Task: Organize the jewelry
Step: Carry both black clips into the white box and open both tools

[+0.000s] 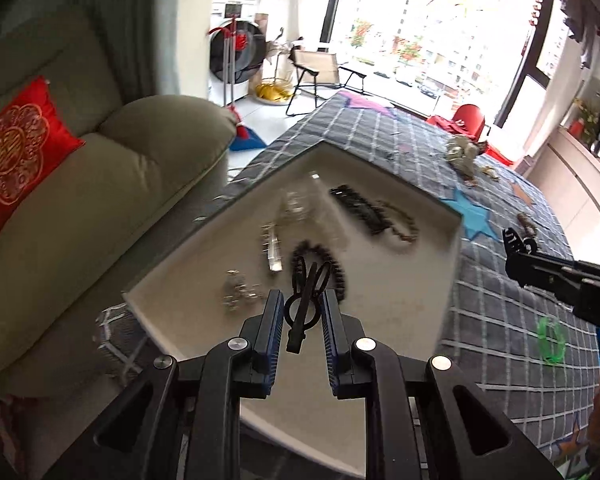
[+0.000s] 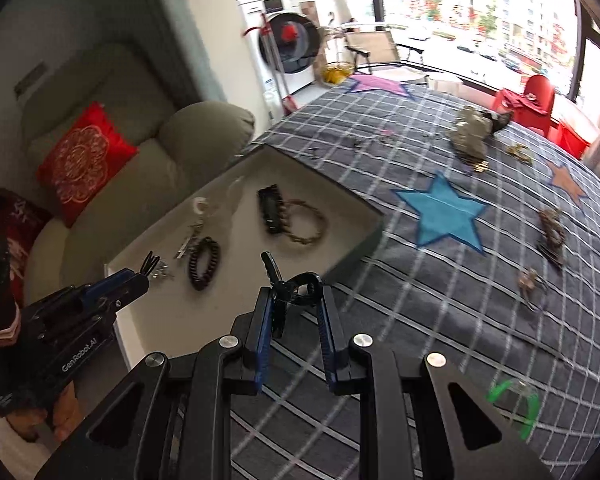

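Observation:
A white shallow box [image 1: 448, 248] lies on the plaid cloth; it also shows in the right wrist view [image 2: 364, 236]. In it lie a black beaded bracelet [image 2: 204, 262], a black comb clip [image 2: 270, 208], a brown rope bracelet [image 2: 306, 222] and silver pieces [image 1: 240, 292]. My left gripper [image 1: 302, 304] is over the box's near part, shut on a black hair clip [image 1: 306, 300]; it also shows in the right wrist view [image 2: 140, 278]. My right gripper [image 2: 294, 300] is shut on a black claw clip [image 2: 290, 288], just outside the box's near edge.
Loose jewelry lies on the cloth: a green bangle [image 2: 518, 404], brown pieces [image 2: 552, 232], a gold and dark heap [image 2: 474, 136]. A beige sofa [image 1: 80, 200] with a red cushion [image 1: 16, 152] stands left of the table. A red chair [image 2: 528, 104] stands beyond.

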`<state>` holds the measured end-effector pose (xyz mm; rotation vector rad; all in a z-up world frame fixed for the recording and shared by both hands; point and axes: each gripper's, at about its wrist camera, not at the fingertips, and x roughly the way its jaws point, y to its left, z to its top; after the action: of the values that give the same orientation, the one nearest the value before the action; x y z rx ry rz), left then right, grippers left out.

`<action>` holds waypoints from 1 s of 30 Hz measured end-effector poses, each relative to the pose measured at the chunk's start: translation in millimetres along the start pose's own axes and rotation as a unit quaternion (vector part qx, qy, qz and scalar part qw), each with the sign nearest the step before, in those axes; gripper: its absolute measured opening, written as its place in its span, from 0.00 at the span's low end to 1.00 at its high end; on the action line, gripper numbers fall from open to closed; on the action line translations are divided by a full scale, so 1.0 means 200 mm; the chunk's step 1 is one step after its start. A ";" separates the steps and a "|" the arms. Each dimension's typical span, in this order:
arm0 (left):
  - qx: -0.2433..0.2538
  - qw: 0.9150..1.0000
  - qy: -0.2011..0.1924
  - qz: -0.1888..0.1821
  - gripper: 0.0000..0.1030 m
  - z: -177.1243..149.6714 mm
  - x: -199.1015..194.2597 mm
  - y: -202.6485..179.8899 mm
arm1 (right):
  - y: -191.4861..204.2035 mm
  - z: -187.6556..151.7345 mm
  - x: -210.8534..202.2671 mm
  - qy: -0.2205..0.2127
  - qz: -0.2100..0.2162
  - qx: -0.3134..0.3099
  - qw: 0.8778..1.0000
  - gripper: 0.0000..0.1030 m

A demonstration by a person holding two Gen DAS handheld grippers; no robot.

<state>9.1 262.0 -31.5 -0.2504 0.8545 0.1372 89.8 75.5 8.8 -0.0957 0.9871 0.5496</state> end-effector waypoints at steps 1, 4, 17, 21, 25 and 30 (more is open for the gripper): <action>0.001 1.000 0.002 0.004 0.21 0.00 0.01 0.01 | 0.02 0.01 0.02 0.004 0.005 -0.003 1.000 0.23; 0.005 1.000 0.011 0.010 0.21 0.00 0.06 0.02 | 0.07 0.05 0.10 0.020 0.017 -0.012 1.000 0.23; 0.009 0.999 0.047 0.016 0.21 -0.01 0.21 0.00 | 0.17 0.14 0.36 0.064 0.017 -0.041 0.997 0.23; 0.008 0.998 0.054 0.018 0.21 -0.01 0.24 0.00 | 0.17 0.15 0.41 0.072 0.017 -0.040 0.996 0.23; 0.008 0.998 0.059 0.017 0.21 -0.01 0.26 0.00 | 0.16 0.15 0.45 0.078 0.016 -0.037 0.996 0.23; 0.011 0.997 0.069 0.017 0.21 -0.01 0.30 0.00 | 0.15 0.16 0.50 0.087 0.013 -0.036 0.995 0.23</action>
<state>46.7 261.8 -78.3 -0.2263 0.9974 0.1443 141.7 150.6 -49.5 -0.1978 1.1386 0.6091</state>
